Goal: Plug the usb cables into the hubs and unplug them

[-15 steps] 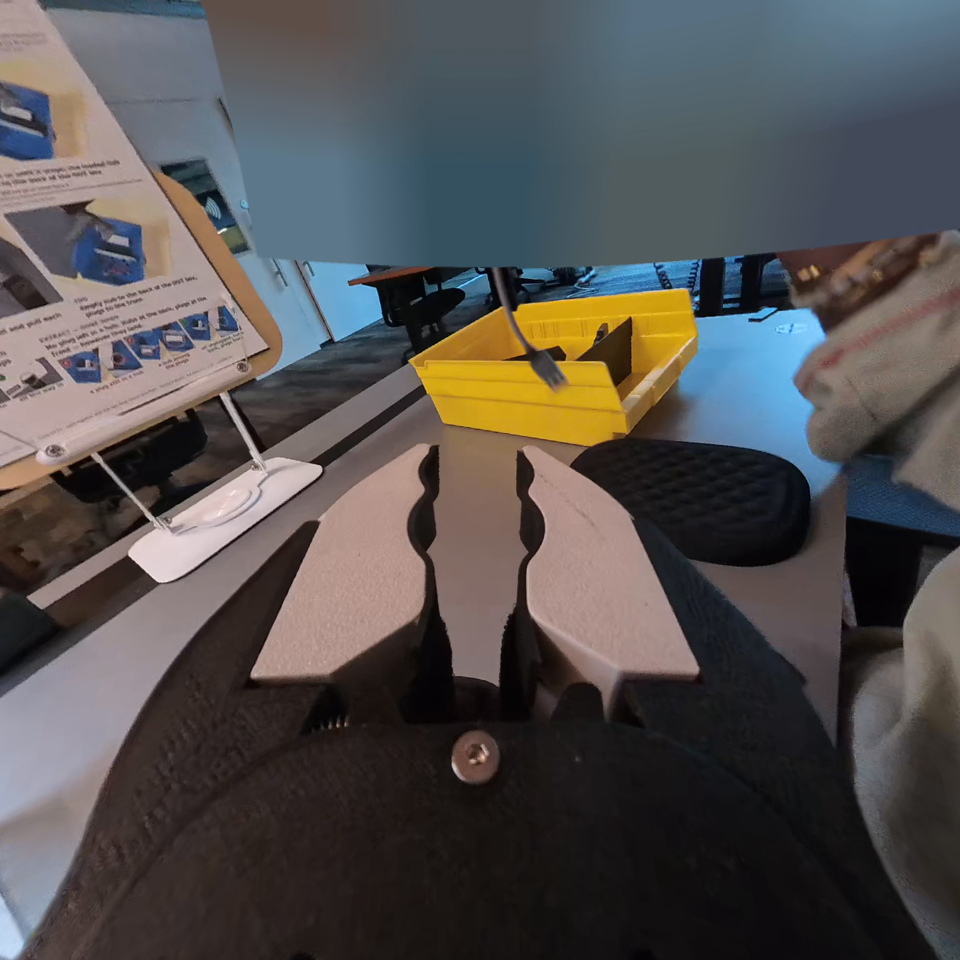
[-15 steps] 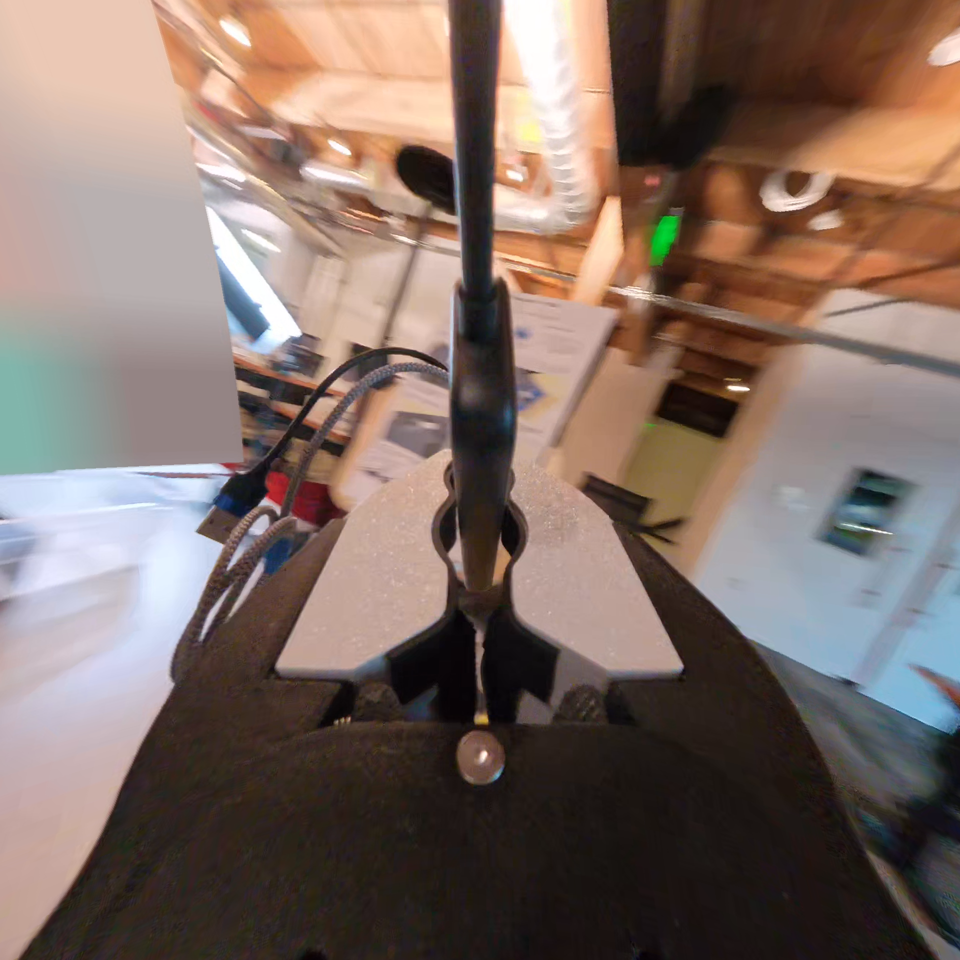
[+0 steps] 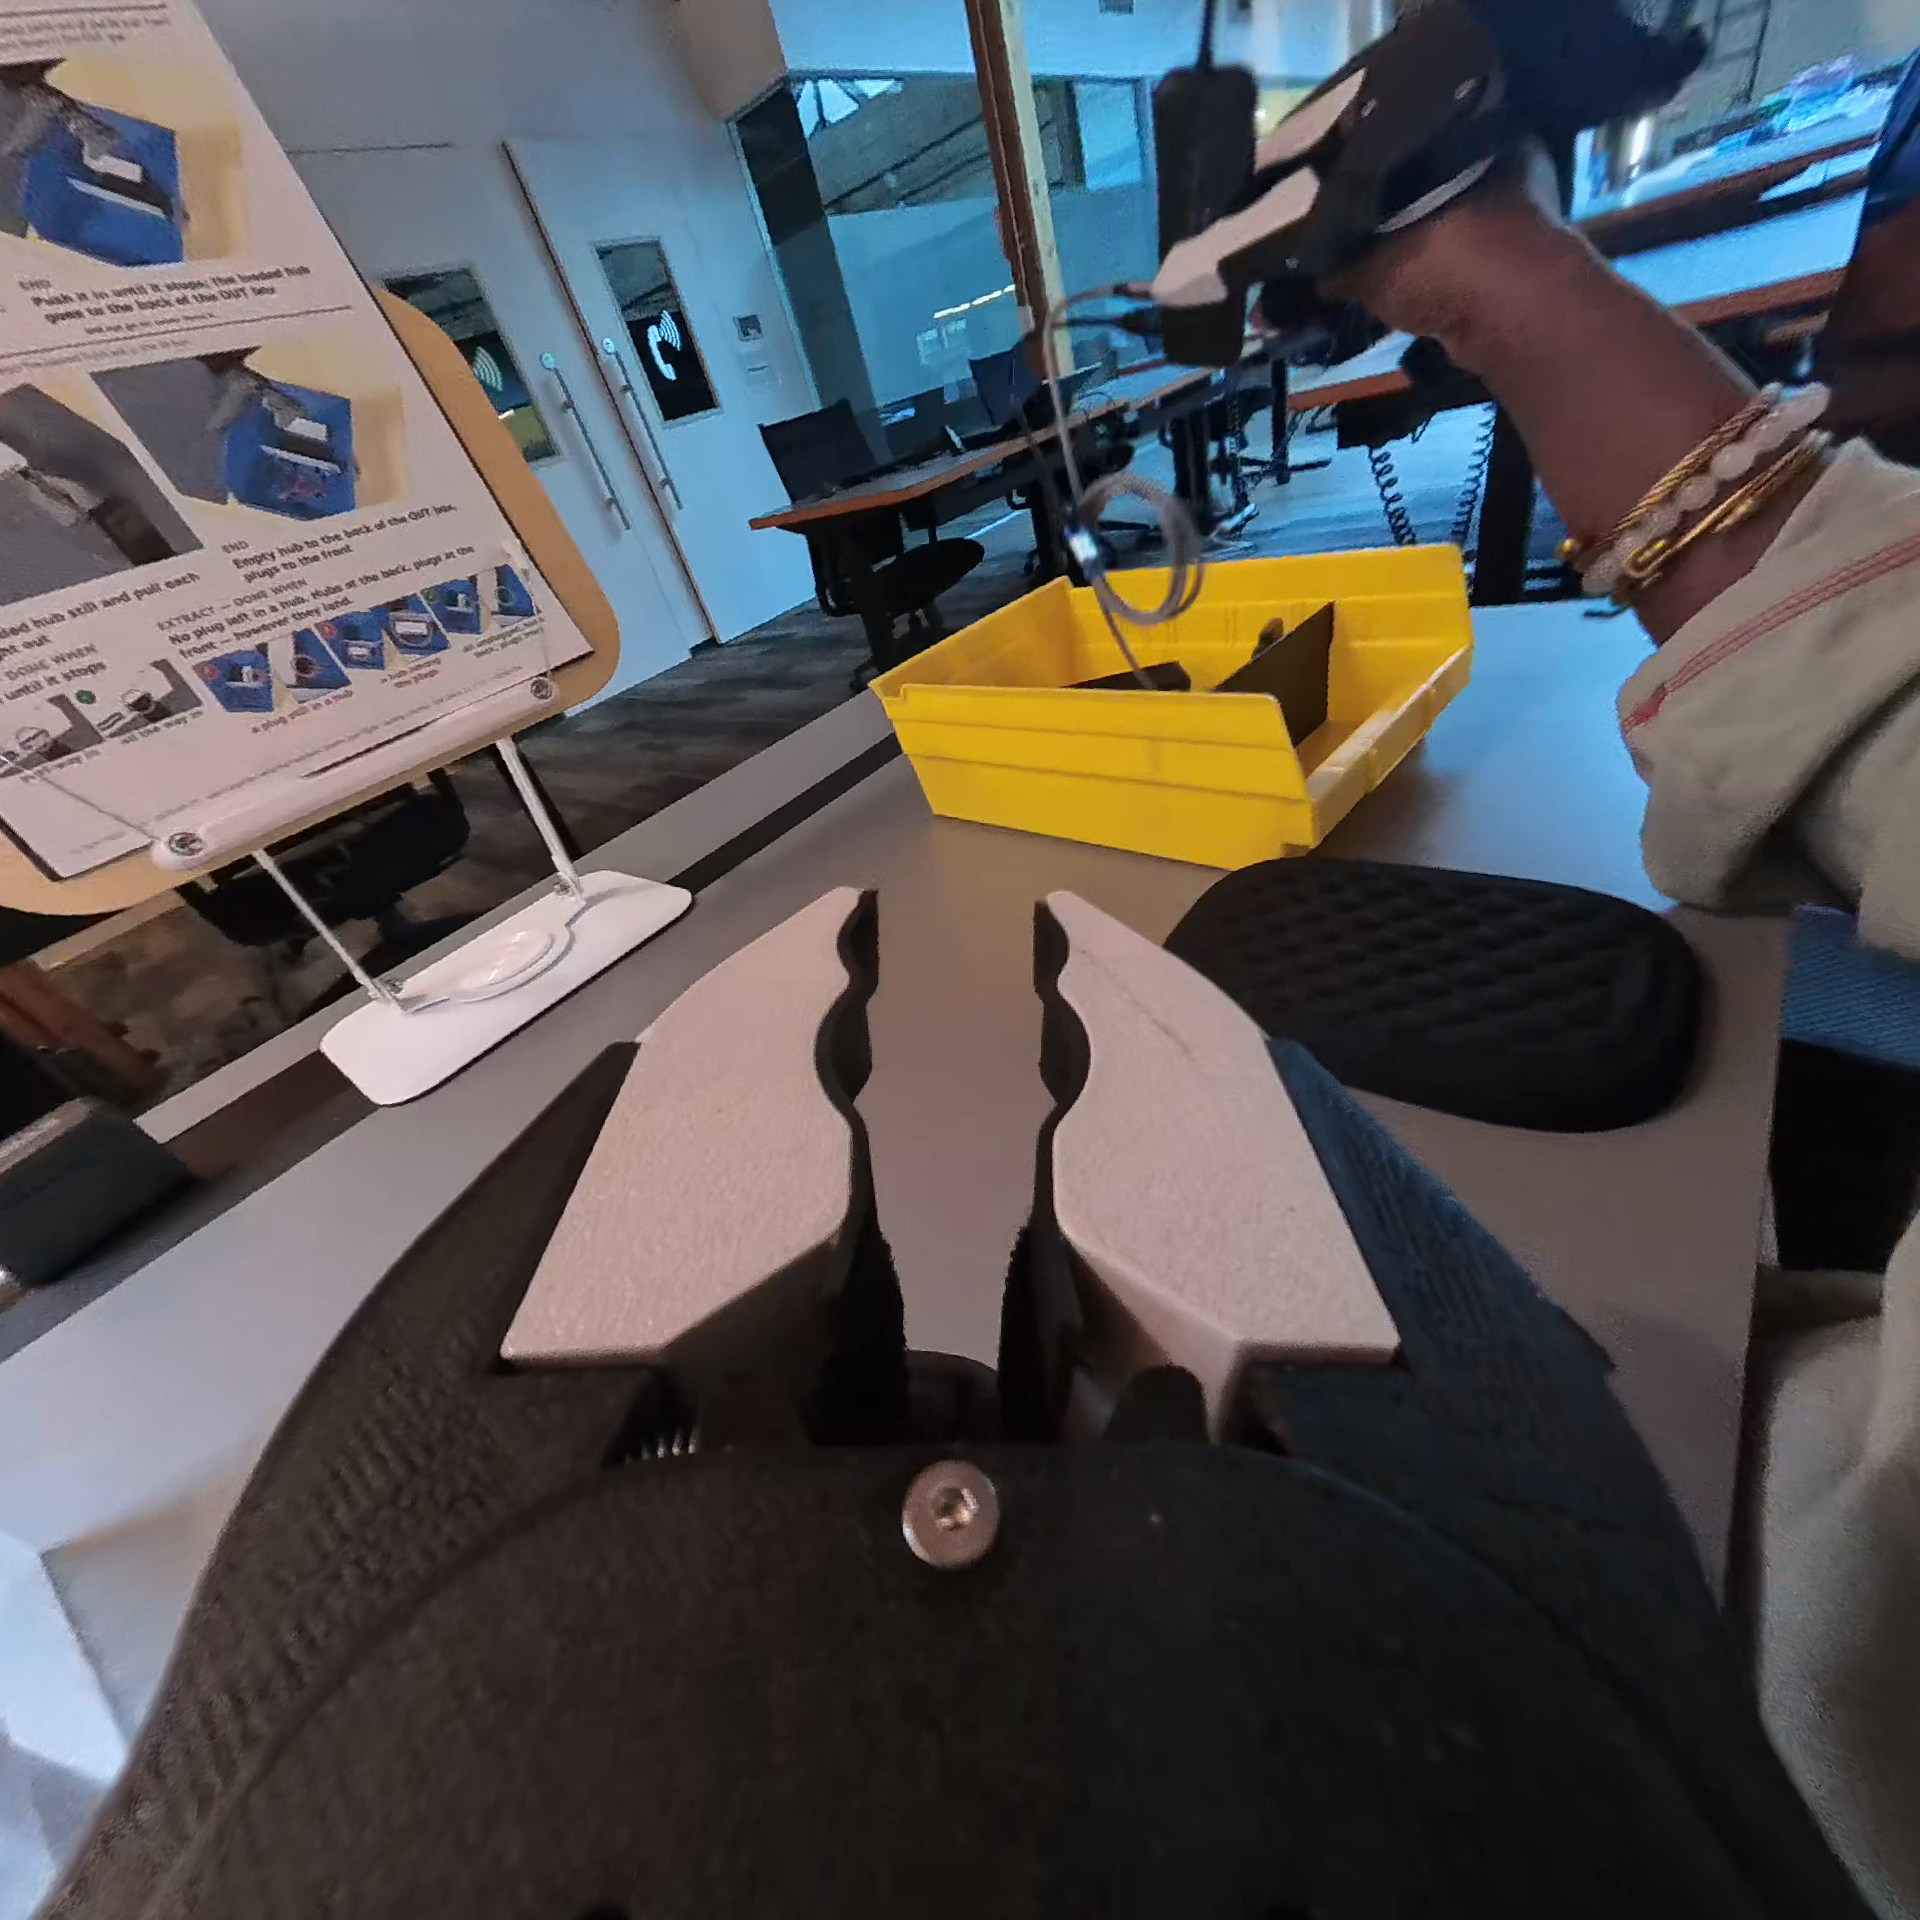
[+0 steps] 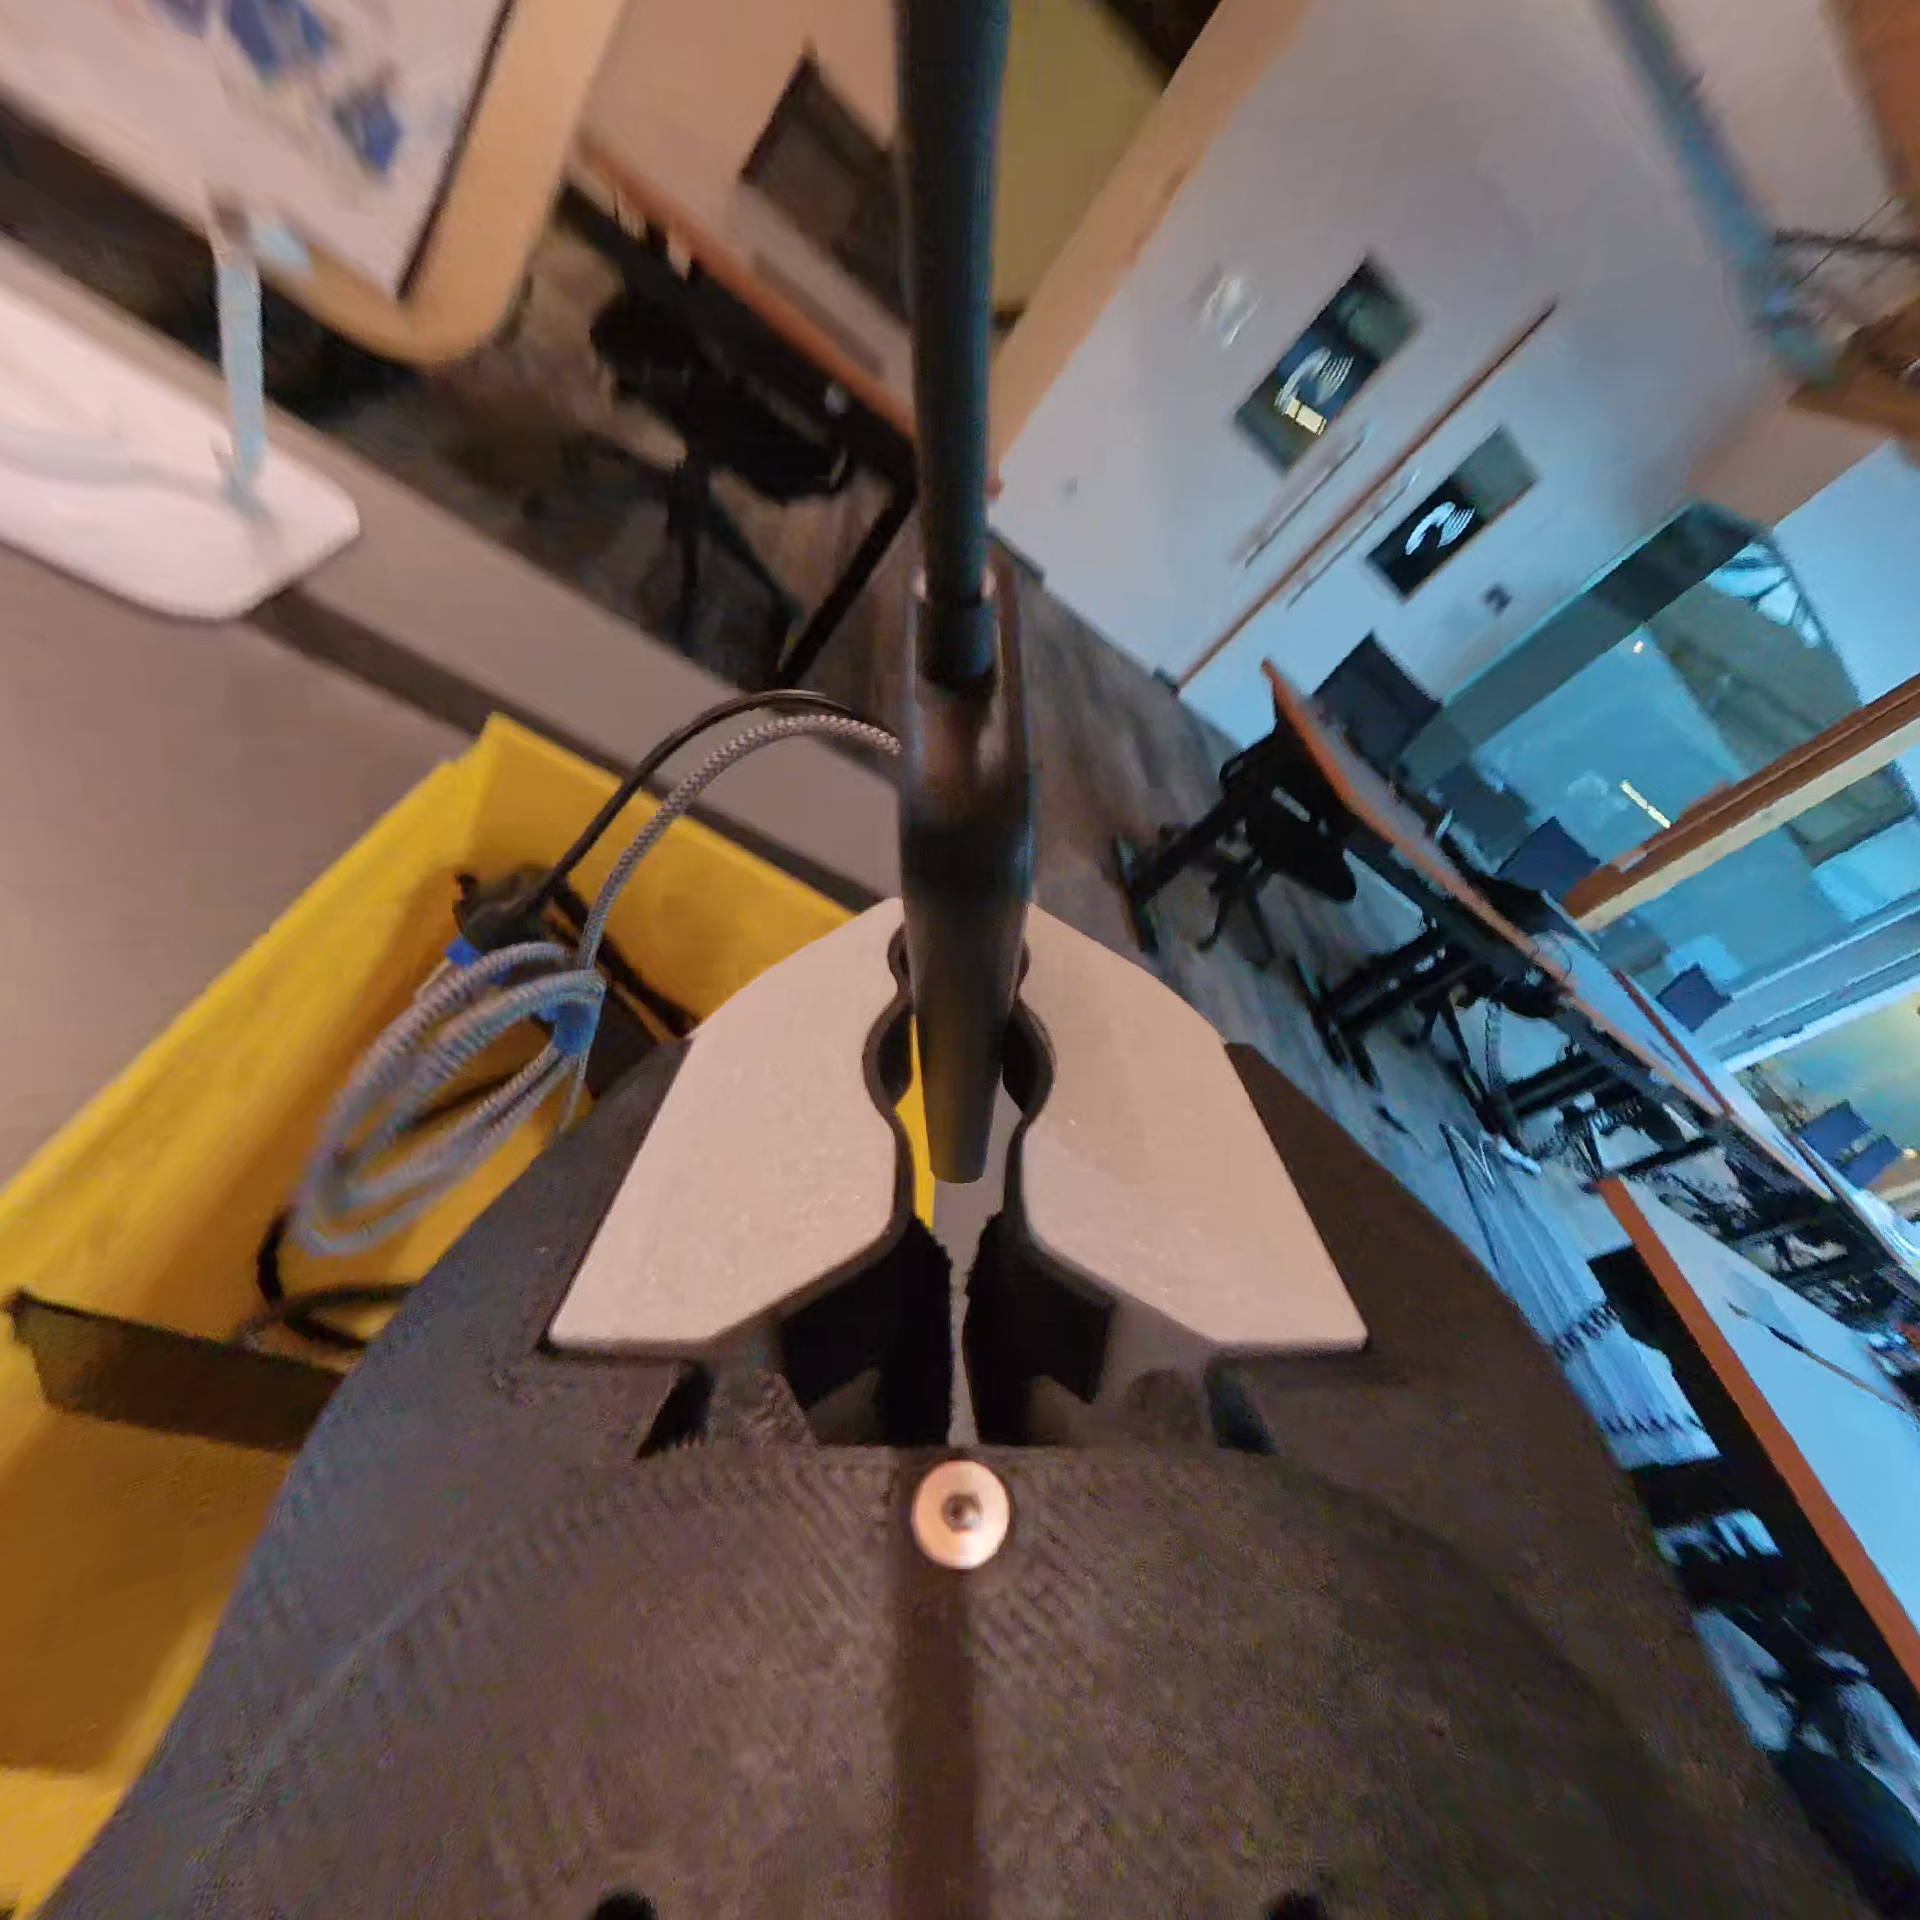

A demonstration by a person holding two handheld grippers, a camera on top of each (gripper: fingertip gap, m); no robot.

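Left of the yellow bin [image 3: 1101, 753], the left gripper [image 3: 954, 935] hovers over the counter [image 3: 935, 883], jaws parted and empty. Above the bin, the right gripper [image 4: 958, 997] clamps the hub [image 4: 961, 894], its cables [image 4: 457, 1070] dangling into the bin.

Left claw [image 3: 954, 935] low, level, fingers parted; right claw [image 4: 961, 971] raised, clamped.

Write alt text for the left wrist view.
An open, empty two-finger left gripper hovers over a grey table. Beyond it, the raised right gripper holds a dark USB hub with cables dangling above a yellow plastic bin.
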